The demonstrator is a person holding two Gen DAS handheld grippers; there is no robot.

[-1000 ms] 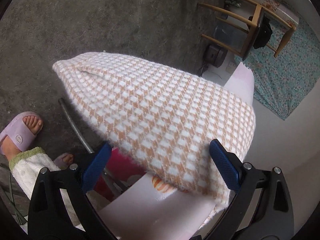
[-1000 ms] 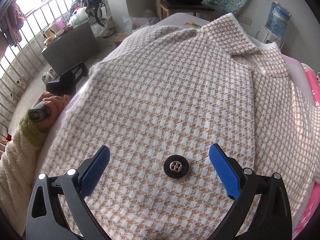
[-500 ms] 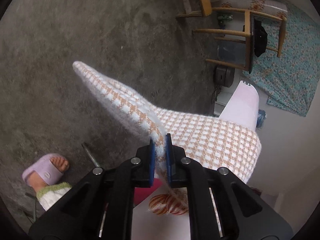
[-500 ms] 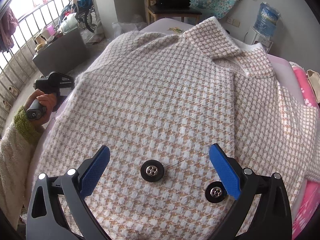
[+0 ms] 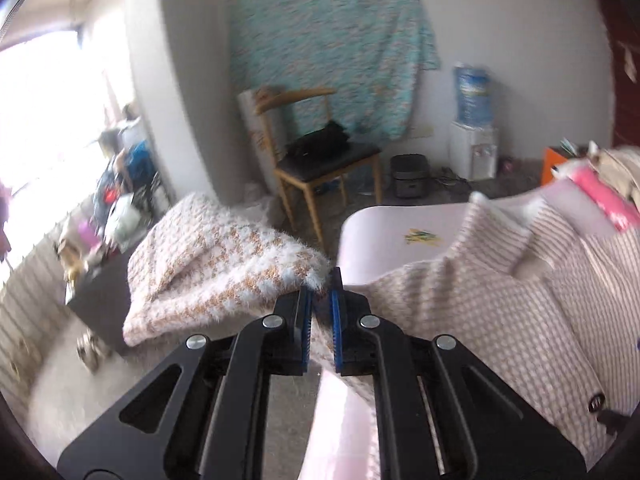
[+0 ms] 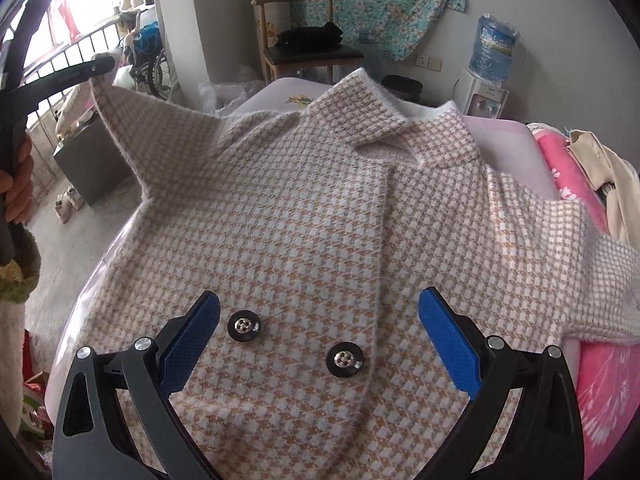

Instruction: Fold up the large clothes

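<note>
An orange-and-white houndstooth coat [image 6: 320,208] lies front up on a pale pink table [image 6: 508,140], collar at the far end, two black buttons [image 6: 244,326] near me. My left gripper [image 5: 321,300] is shut on the coat's left sleeve [image 5: 208,264] and holds it lifted off the table's left side; it shows in the right wrist view [image 6: 100,66] at upper left. My right gripper [image 6: 316,336] is open and empty, hovering over the coat's lower front around the buttons.
A wooden chair [image 6: 304,52] with a black bag stands beyond the table. A water dispenser [image 6: 488,80] is at the back right. Pink bedding [image 6: 568,184] and a beige garment [image 6: 608,184] lie along the table's right side. A dark cabinet [image 6: 88,160] stands at left.
My left gripper closed on the hanging sleeve and raised it from below the table edge up to table height. My right gripper drew back a little over the coat's front.
</note>
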